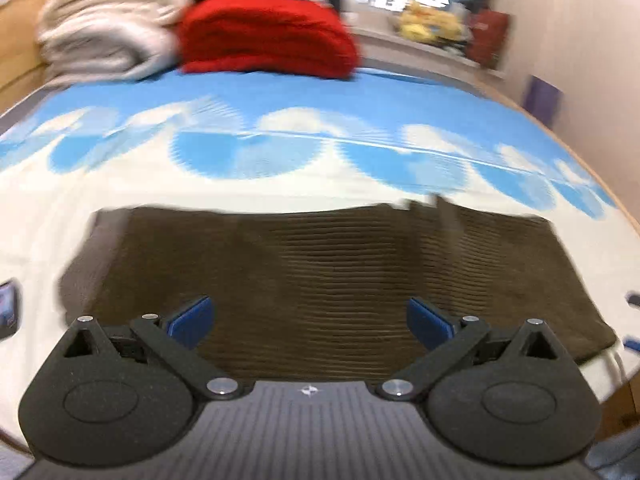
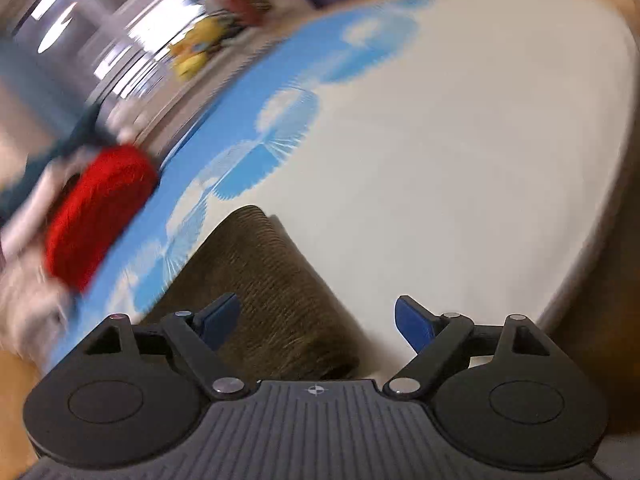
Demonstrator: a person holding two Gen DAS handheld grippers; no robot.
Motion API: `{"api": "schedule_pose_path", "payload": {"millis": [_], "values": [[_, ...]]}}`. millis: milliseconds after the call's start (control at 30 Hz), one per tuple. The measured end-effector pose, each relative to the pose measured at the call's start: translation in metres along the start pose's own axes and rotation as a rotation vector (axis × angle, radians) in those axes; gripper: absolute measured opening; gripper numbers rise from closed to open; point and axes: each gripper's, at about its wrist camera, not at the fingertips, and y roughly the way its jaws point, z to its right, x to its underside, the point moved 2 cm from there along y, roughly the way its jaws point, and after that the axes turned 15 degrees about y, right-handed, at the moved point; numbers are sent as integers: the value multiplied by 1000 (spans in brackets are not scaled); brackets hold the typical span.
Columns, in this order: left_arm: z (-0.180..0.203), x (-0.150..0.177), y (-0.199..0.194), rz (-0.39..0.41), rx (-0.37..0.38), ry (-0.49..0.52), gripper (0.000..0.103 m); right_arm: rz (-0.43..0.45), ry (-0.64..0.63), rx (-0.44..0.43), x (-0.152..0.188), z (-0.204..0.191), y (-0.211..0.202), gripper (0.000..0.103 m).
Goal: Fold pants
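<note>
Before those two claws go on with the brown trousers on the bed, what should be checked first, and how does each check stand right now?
1. Left gripper open, nothing in it: ok.
2. Right gripper open, nothing in it: ok.
3. Brown pants lying flat on the bed sheet: ok.
4. Pants already folded into a compact block: looks so, but cannot tell how many layers.
5. Red blanket and white bedding apart from the pants: ok.
6. Images sharp enough to judge edges: not ok, both views are motion-blurred.
</note>
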Motion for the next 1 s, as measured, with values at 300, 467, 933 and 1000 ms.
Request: {"api": "schedule_pose_path", "payload": {"millis": [300, 467, 933, 1000], "values": [[-86, 45, 25, -53, 6, -309, 103, -112, -22, 89, 25, -9, 51, 87], [-100, 45, 21, -34, 29, -342, 103, 11, 141, 47, 46, -8, 54, 90], [-101, 36, 23, -11, 22, -353, 103, 68, 176, 7, 58, 0, 56, 34], [-105, 33, 18, 1, 5, -358, 103, 85, 147, 41, 61, -5, 56, 32]]}}
